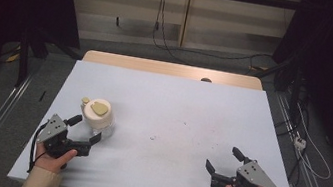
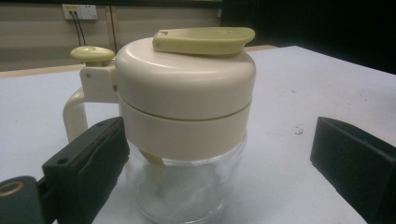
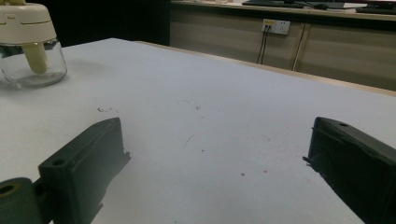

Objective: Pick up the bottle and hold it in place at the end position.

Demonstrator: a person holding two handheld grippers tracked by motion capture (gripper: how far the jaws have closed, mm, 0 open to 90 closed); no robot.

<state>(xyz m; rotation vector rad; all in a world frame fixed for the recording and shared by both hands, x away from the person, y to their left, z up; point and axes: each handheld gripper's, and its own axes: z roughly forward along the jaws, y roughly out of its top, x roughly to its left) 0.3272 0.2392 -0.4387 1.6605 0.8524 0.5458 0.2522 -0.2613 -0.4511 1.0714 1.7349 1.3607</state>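
A glass jar with a cream lid point(image 1: 97, 114) stands on the left part of the white table point(image 1: 175, 120). Its lid carries a yellow-green flap and a side handle with a small yellow knob point(image 2: 92, 54). My left gripper point(image 1: 84, 128) is open just in front of the jar, jaws on either side of its near face without touching it; in the left gripper view the jar point(image 2: 187, 121) sits between the jaws. My right gripper point(image 1: 225, 159) is open at the front right, nothing between its jaws. From there the jar point(image 3: 29, 42) shows far off at upper left.
The table top bears a few faint marks near its middle point(image 1: 153, 137). A wooden edge point(image 1: 173, 69) runs along the far side. Cables point(image 1: 308, 146) lie on the floor to the right, and dark curtains flank both sides.
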